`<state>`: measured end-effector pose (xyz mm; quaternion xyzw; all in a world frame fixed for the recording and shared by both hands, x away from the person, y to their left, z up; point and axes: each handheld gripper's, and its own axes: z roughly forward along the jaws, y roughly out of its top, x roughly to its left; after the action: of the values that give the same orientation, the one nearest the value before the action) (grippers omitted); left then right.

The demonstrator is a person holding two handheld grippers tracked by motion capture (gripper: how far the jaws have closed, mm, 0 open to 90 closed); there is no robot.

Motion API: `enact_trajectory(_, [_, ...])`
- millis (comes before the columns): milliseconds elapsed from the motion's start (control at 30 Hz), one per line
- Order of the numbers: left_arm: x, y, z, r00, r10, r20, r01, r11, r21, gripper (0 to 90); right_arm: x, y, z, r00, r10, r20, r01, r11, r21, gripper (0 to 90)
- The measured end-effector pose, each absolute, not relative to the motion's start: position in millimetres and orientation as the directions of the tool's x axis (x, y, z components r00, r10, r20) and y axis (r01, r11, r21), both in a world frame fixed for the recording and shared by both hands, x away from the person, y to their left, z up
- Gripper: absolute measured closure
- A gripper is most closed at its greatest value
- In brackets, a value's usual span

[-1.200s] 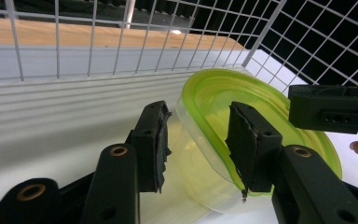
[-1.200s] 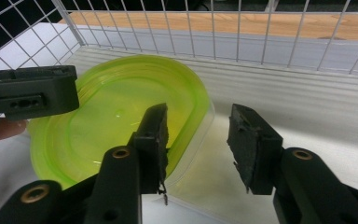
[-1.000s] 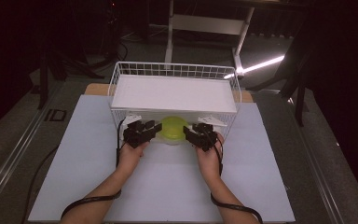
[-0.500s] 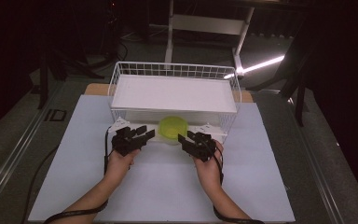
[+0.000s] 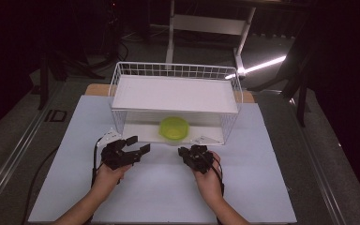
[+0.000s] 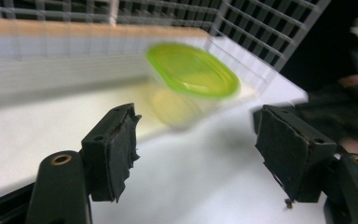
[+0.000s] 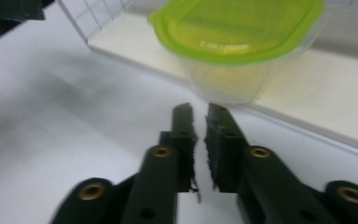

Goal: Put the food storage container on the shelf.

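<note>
A clear container with a lime-green lid (image 5: 174, 127) sits on the white floor of a wire basket (image 5: 122, 75), at the basket's open front edge and under its white shelf board (image 5: 175, 93), on a desk (image 5: 262, 187) covered in pale sheeting. Both grippers are on the near side of it, well apart from each other and short of the basket.

The left gripper (image 5: 138, 145), held in the person's left hand (image 5: 107, 178), lies to the left of the container with its jaws pointing up and to the right toward it; the jaws have just been opening and stand wide, with nothing between them. In the left gripper view the container (image 6: 192, 70) appears blurred beyond the gap of the gripper (image 6: 193, 140), above and ahead of the pads, touching neither.

The right gripper (image 5: 191, 152), in the right hand (image 5: 209, 180), sits just below and slightly right of the container. Its jaws have just been closing and are nearly together, a thin slit left between the pads, gripping nothing. In the right gripper view the container (image 7: 235, 28) stands just past the tips of the gripper (image 7: 200, 112), its lid above them, near but apart.
</note>
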<state>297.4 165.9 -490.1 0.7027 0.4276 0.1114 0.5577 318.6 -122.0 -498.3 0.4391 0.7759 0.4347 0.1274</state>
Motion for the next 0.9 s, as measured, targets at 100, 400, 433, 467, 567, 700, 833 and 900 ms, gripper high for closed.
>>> enact_trajectory(100, [290.0,164.3,-494.2,0.627,0.716,-0.307,0.478,-0.042,0.878,20.4,321.1,-117.4,-502.3,-0.592,0.787,0.173,0.575,0.262,0.775,89.7])
enact_trajectory(400, [279.8,159.6,-509.6,0.611,0.754,-0.242,0.452,-0.082,0.888,1.0,329.9,-110.2,-507.9,-0.571,0.803,0.172,0.585,0.251,0.771,89.6])
enact_trajectory(433, [279.5,159.7,-510.5,0.608,0.757,-0.24,0.45,-0.08,0.889,1.0,332.4,-110.0,-508.6,-0.566,0.807,0.168,0.584,0.248,0.773,89.7])
enact_trajectory(467, [279.3,160.2,-511.2,0.609,0.754,-0.246,0.449,-0.073,0.89,1.0,334.2,-109.8,-509.0,-0.563,0.809,0.168,0.584,0.246,0.774,89.6])
enact_trajectory(567, [278.4,160.4,-512.4,0.609,0.753,-0.249,0.444,-0.064,0.894,1.0,339.0,-109.1,-510.1,-0.554,0.815,0.167,0.586,0.239,0.774,89.6])
enact_trajectory(700, [277.1,160.5,-512.7,0.61,0.752,-0.249,0.438,-0.058,0.897,1.1,345.6,-106.3,-512.2,-0.546,0.822,0.164,0.584,0.233,0.777,89.6])
enact_trajectory(833, [276.1,161.3,-511.4,0.612,0.755,-0.233,0.425,-0.066,0.903,1.1,353.1,-103.2,-515.0,-0.533,0.83,0.166,0.591,0.225,0.775,89.5])
enact_trajectory(900, [275.7,162.0,-511.3,0.612,0.756,-0.234,0.424,-0.064,0.903,1.1,356.2,-101.7,-515.9,-0.529,0.831,0.169,0.594,0.222,0.773,89.5])
